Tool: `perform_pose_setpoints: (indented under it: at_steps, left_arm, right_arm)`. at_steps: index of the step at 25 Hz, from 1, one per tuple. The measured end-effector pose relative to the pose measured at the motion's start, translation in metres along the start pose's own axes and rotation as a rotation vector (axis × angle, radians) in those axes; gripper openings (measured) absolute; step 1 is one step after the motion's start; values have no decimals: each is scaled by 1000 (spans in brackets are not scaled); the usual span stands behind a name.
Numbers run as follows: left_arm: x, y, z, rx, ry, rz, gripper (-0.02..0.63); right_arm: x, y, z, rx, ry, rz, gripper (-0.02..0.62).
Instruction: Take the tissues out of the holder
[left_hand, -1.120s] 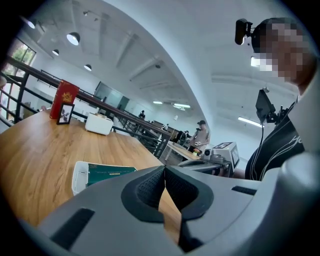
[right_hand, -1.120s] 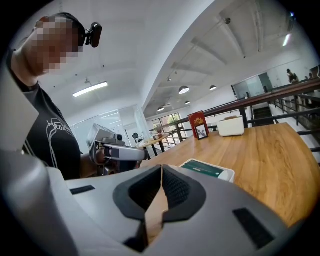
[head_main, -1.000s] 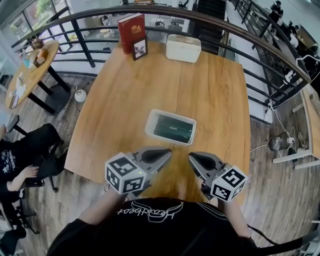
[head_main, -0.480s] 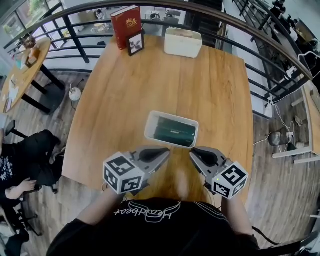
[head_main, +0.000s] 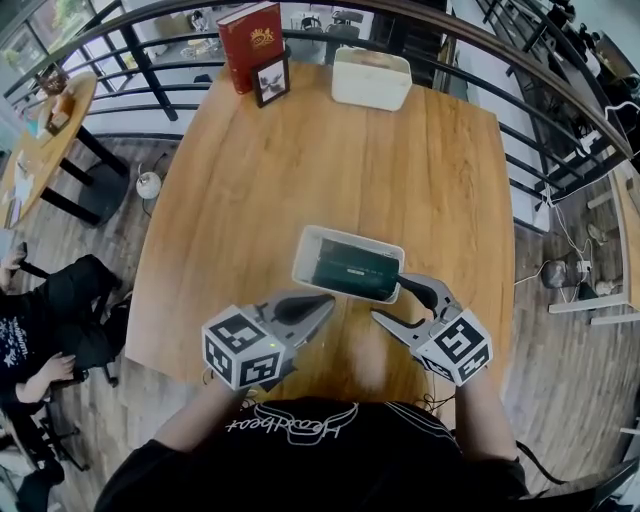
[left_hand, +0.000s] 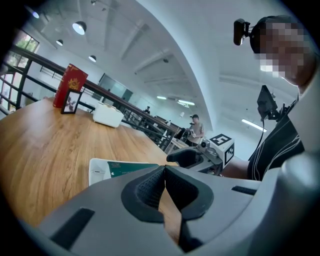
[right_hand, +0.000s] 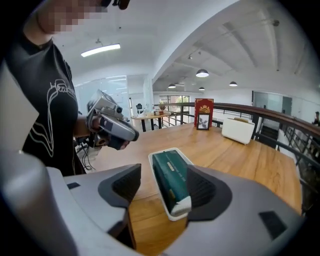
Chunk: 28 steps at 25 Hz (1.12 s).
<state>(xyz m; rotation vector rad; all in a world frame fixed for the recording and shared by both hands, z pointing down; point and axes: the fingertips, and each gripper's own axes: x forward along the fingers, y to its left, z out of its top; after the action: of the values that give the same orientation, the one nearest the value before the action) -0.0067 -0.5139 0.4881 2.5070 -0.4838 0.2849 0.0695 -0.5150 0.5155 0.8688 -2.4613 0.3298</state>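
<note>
Jaws of the right gripper (head_main: 388, 298) have just been opening, the tissues' (head_main: 352, 268) end between them untouched, ready for grasping — left gripper (head_main: 325, 302) closed, empty.

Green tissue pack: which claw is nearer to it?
Right. The right claw, jaws just opened, is at the tissue pack, nothing gripped; the left claw, shut, sits short of the holder.

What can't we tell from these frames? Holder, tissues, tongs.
Right gripper view: whether the right tongs, just opening with the tissue pack between them, touch it; pack overlaps a pad.
Left gripper view: most of the holder, behind the shut left tongs.
Every view: the pack's print, too small.
</note>
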Motion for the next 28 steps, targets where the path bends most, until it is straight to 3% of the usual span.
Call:
perform_pose_setpoints:
  at_steps: [6,10,17,23,28]
  left_arm:
    - [0,16,4,-8,-9,25,14]
    - [3,23,2,-16,0,27,14]
    - [8,32,-2,-20,18,23,14]
    - [8,35,-7,-9,35,32,14]
    - [7,37,-11,9,46,39,14]
  right_arm:
    - [23,-28,-15,-146,130,-19,330]
    - [36,-38,-26,-176,192,15,351]
    - [55,-41,-41,-198,287,124,359]
    - [67,-42,-57,-270,386,183,359]
    - [71,-43,-62,-269,414,220,357]
